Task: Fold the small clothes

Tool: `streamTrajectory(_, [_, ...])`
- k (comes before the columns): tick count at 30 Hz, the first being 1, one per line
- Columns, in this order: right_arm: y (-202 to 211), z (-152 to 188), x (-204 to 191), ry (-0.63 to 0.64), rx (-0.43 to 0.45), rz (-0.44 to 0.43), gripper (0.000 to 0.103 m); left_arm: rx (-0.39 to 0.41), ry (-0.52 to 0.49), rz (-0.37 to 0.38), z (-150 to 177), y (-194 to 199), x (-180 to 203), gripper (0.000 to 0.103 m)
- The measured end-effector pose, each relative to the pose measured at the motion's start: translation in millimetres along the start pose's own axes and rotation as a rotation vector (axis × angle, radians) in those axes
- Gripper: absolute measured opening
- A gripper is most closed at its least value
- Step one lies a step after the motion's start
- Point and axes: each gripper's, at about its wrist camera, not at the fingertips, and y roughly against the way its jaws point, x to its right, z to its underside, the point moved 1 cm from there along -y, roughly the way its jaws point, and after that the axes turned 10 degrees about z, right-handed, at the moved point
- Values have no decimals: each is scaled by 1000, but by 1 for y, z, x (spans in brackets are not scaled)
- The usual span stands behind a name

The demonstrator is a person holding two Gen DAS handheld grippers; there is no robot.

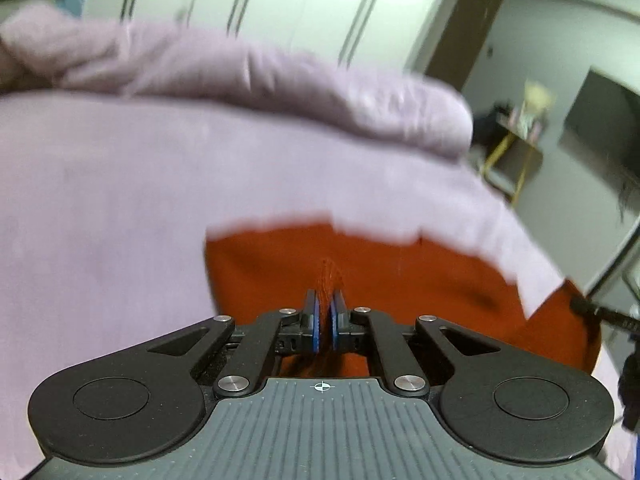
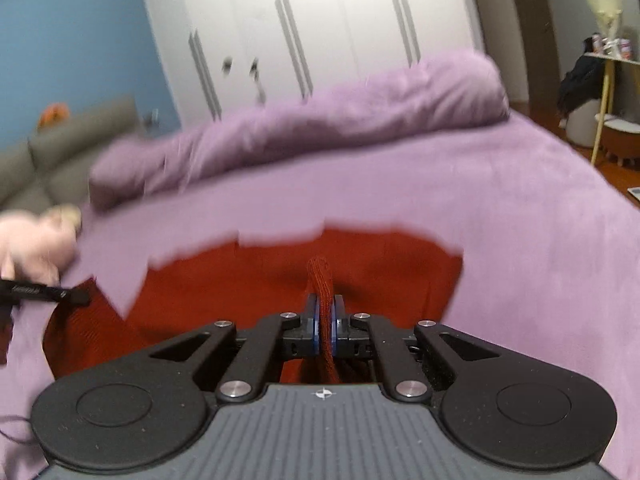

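My left gripper (image 1: 325, 322) has its blue pads clamped on a raised ridge of the red ribbed knit garment (image 1: 400, 280). My right gripper (image 2: 325, 326) pinches a thicker rolled edge of the same cloth, jaws nearly together. The garment lies spread on the soft purple bedspread (image 2: 480, 208), with a rumpled purple duvet (image 2: 320, 128) bunched behind it.

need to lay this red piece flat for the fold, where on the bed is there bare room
Bare purple sheet lies between the red garment and the rolled duvet, and runs on to the right of the garment. It is crowded on the left, around the pink soft toy. Both the left gripper and right gripper pinch the garment.
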Motion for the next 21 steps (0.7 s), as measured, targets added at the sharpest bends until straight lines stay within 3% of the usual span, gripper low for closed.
streamTrajectory(4, [-31,-18,4,-10,43,110,4,16,9,-130,-14,-31,-16,7])
streamTrajectory(10, [-101,2,8,47,-133,195,5,-147,78,-217,19,-85,-47,10])
streamTrajectory(14, [-106,13,12,58,-176,202,10,-153,91,-207,33,-85,-55,43])
streamTrajectory(15, [-104,14,13,53,-178,191,13,-157,103,-188,34,-82,-57,44])
streamTrajectory(18, [-107,17,14,51,-196,146,14,-168,142,-142,37,-82,-61,37])
streamTrajectory(20, [-110,19,11,81,-194,158,13,-186,144,-140,38,-85,-60,12])
streamTrajectory(21, [-111,19,7,102,-191,168,5,-186,134,-152,39,-85,-56,10])
